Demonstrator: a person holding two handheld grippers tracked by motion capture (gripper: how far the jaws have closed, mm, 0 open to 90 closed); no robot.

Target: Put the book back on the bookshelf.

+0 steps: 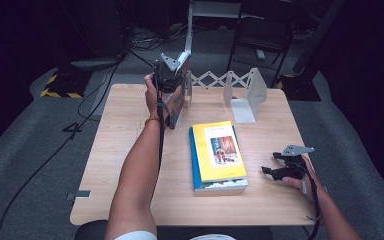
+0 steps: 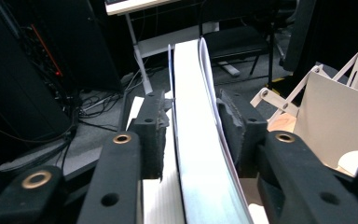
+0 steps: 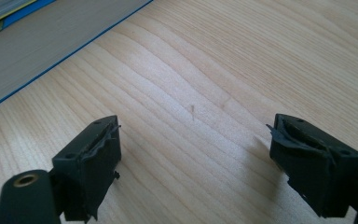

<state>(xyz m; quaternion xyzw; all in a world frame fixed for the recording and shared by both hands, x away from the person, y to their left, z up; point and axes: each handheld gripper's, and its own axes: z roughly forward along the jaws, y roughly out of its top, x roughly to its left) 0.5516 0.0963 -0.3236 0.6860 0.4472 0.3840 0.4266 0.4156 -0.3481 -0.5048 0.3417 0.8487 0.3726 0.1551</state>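
Observation:
My left gripper (image 1: 172,75) is raised over the table's far left and is shut on a thin book (image 1: 178,102), which it holds upright on its edge. In the left gripper view the book's white page edge (image 2: 191,140) runs between the two pads (image 2: 151,130), which press on both covers. A yellow-covered book (image 1: 219,150) lies flat on a blue one at the middle of the table. My right gripper (image 1: 271,165) rests low on the table to the right of that stack, open, with only bare wood between its fingers (image 3: 93,158).
A white expanding book rack (image 1: 252,90) with upright end plates stands at the table's far edge, just right of the held book; its plate (image 2: 328,121) is close by. The wooden table (image 1: 130,165) has free room at left and front. Cables and stands lie beyond it.

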